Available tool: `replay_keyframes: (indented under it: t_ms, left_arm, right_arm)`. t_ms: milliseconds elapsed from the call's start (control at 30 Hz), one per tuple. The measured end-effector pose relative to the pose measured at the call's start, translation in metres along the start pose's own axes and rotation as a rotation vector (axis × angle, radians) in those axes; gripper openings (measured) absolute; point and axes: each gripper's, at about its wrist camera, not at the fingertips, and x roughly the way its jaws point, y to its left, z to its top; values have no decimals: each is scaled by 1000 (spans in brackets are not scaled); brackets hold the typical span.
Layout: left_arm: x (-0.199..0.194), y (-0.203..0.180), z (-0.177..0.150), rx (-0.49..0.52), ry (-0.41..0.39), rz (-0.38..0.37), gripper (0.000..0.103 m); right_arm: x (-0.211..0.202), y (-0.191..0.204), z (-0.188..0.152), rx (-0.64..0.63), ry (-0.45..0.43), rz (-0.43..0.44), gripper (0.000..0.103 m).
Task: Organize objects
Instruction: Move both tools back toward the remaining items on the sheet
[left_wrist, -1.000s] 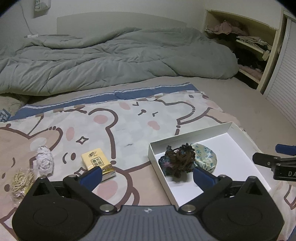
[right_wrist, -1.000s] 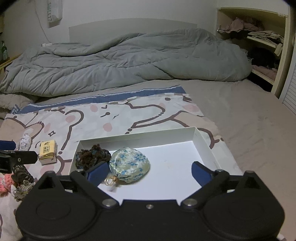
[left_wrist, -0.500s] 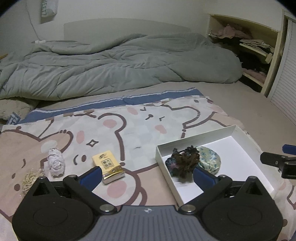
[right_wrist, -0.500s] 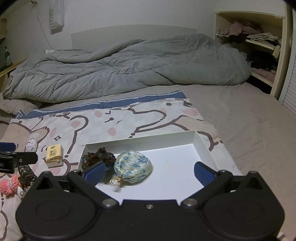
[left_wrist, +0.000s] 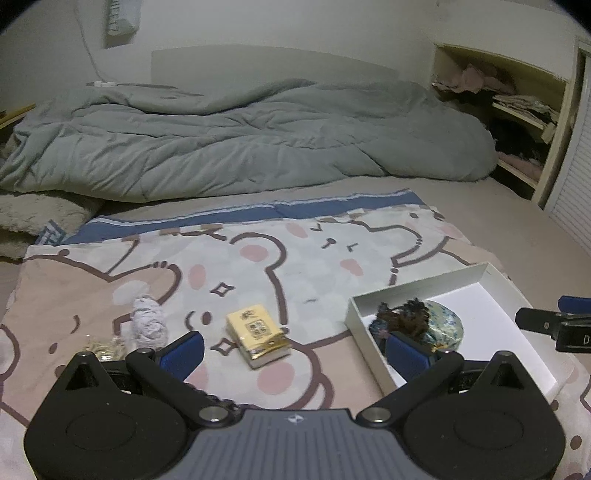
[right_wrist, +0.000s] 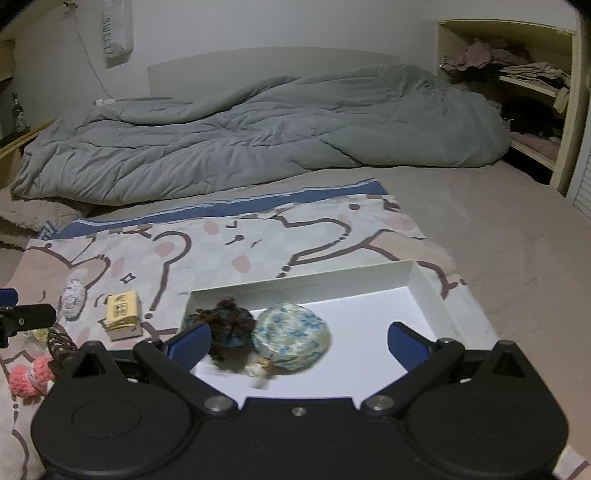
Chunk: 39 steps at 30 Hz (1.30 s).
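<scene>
Left fingers (left_wrist: 184, 349) shifted; yellow packet (left_wrist: 257, 335) lies between.

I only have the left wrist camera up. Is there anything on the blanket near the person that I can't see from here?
Observer: Yes. A pink crocheted piece lies on the cartoon-print blanket, at the near left edge of the right wrist view.
Operator: Anything beside it?
Observer: A dark spiral hair clip lies right next to it, on the far side.
Operator: I see only one fingertip of the right gripper. Is it holding something?
Observer: No. The right gripper is wide open over the white cardboard box. Its pads touch neither the dark knitted scrunchie nor the blue floral fabric pouch lying in the box.
</scene>
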Motion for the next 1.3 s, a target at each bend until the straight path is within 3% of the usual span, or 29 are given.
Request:
replay_keyframes:
  t_ms: [467, 900, 1033, 1300]
  left_arm:
    - [-18, 71, -6, -96, -11, 93, 103]
    - [-31, 123, -20, -104, -20, 192, 103]
    - [-31, 134, -26, -88, -5, 182, 103]
    - [-32, 146, -40, -16, 22, 24, 103]
  right_arm:
    - [6, 59, 5, -58, 2, 82, 103]
    - [17, 108, -2, -89, 20, 163, 103]
    - [22, 120, -7, -76, 33, 204, 103]
    - [38, 148, -24, -177, 58, 243, 103]
